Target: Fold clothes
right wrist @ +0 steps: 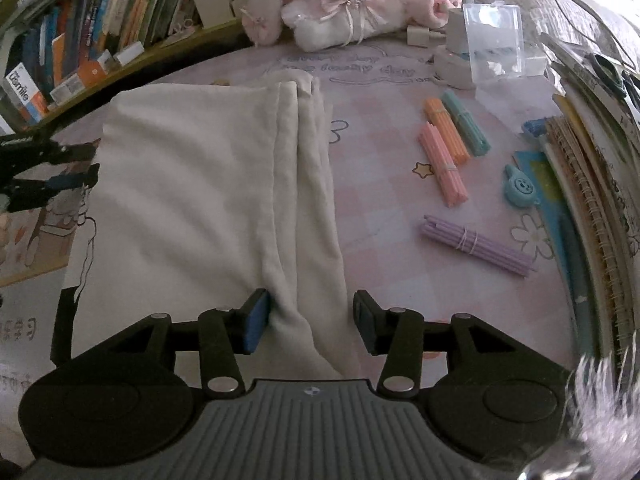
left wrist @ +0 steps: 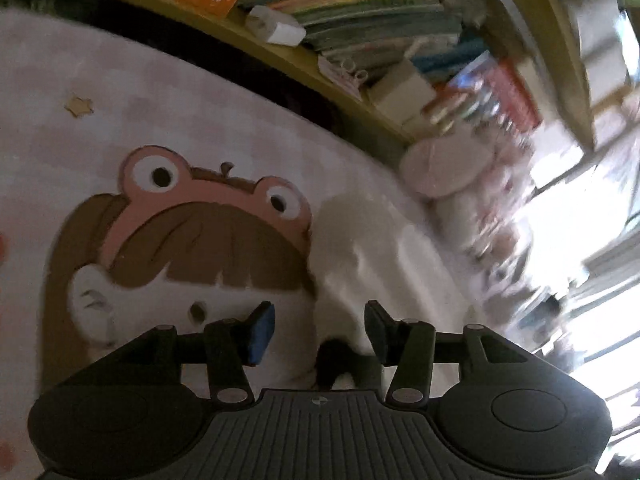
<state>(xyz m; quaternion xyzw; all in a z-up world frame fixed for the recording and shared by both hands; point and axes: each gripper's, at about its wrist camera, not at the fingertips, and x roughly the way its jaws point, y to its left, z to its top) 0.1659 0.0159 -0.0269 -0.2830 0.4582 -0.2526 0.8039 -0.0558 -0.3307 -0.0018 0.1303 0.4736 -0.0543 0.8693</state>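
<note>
A: Where's the garment?

B: The cream garment [right wrist: 208, 184] lies flat on the pink printed tablecloth [right wrist: 392, 248], folded into a long panel with a doubled strip along its right side. It's soft, matte cloth with shallow diagonal creases and a stitched seam running lengthwise.

A: And the right gripper?

B: The right gripper [right wrist: 308, 316] points steeply down over the near end of that folded strip. Its jaws stand partly apart. The blue-padded left finger [right wrist: 256, 320] sits just against the fabric's edge, the black right finger stands clear of the cloth, so the pads aren't pressing on it. The strip runs between them.

A: The left one?

B: The left gripper [left wrist: 318, 326] tilts down more gently, at the garment's far-left edge. Its jaws are also partly apart with nothing pinched. In its own view the cream cloth [left wrist: 360, 248] lies ahead and right of the gap, and a cartoon girl with a pink frog hat [left wrist: 200, 216], printed on the tablecloth, lies to the left. From the right wrist view its dark fingers [right wrist: 56, 168] show beside the cloth's left border.

A: What's around?

B: Bundles of thin sticks, banded: orange [right wrist: 446, 130], teal [right wrist: 466, 124], pink [right wrist: 442, 168] and purple [right wrist: 476, 246]. A clear plastic box [right wrist: 494, 38], a fluffy pink-and-white plush toy [right wrist: 340, 4], a shelf of books [right wrist: 80, 32] behind, and spiral notebooks [right wrist: 588, 184] stacked on the right.
</note>
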